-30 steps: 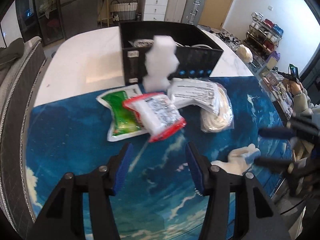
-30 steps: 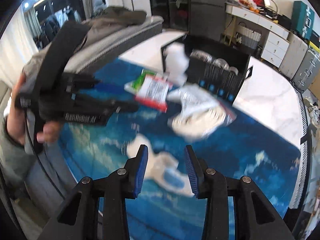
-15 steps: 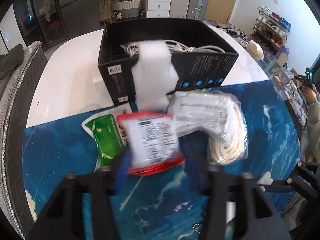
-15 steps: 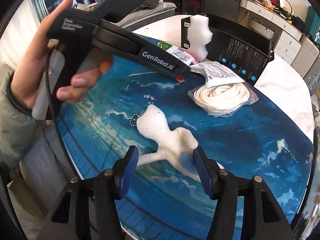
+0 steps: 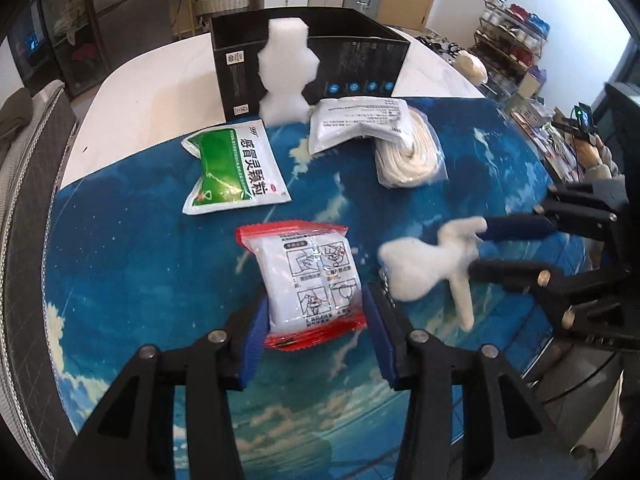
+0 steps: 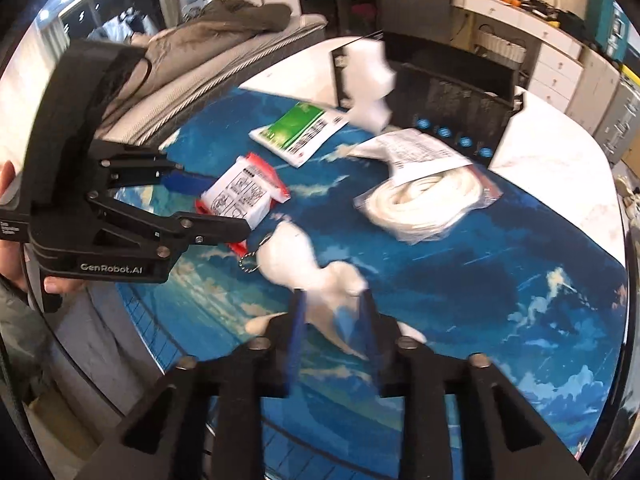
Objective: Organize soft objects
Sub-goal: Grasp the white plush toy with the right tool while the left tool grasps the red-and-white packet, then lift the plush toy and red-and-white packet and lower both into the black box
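Grips on both sides now: the left hand-held gripper (image 5: pixel 314 322) has pulled the red-edged packet (image 5: pixel 310 280) clear of the pile and clamps it, while the right hand-held gripper (image 6: pixel 332 322) has closed on the white plush toy (image 6: pixel 304 264), both above the counter (image 5: pixel 140 240), the black box (image 5: pixel 312 60) probably next.

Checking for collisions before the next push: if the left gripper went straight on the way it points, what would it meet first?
The red-edged packet, already between the left gripper's fingers. Beyond it, probably the white foam block against the black box, though depth is unclear.
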`<state>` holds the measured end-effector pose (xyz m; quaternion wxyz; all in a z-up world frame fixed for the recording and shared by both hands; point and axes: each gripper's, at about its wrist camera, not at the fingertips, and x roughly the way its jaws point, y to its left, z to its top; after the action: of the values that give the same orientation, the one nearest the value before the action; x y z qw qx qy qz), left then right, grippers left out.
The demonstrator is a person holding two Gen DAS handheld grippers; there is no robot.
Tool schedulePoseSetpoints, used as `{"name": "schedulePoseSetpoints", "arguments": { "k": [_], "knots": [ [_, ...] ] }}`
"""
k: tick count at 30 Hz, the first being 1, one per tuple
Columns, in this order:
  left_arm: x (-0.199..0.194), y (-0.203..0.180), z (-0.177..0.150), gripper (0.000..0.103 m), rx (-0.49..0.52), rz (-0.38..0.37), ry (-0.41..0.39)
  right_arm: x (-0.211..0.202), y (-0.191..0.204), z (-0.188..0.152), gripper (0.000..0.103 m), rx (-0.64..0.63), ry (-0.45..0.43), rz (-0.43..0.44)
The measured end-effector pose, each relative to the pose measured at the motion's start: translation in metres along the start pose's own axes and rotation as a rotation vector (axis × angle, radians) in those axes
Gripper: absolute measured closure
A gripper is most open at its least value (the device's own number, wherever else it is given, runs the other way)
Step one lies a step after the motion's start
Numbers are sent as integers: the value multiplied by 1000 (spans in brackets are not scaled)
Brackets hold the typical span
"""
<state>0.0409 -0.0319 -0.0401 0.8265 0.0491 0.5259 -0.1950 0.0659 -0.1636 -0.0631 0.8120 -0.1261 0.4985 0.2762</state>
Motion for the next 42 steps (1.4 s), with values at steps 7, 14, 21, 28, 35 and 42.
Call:
{"name": "schedulePoseSetpoints", "arguments": {
  "k": [7,14,21,28,35,42],
  "knots": [
    [9,-1,2,45,-15,7,-7,19,20,3,51,-83,9,-54],
    [8,2,2,59,-25,16,-20,20,19,1,70,-101,2,-54],
    [7,-1,4,59,-22,7,-17,15,18,-4,71,-80,-3,-33],
    [4,-4,9,59,-21,8,-34,12,14,-1,71,-66,-15,-28],
    [-18,-4,18,59,-25,33,-124,-15,8,8,71,-26,-112,-55],
    [-53,-5,27,59,-26,53,-295,-60,-2,20,71,48,-323,-111]
  ]
}}
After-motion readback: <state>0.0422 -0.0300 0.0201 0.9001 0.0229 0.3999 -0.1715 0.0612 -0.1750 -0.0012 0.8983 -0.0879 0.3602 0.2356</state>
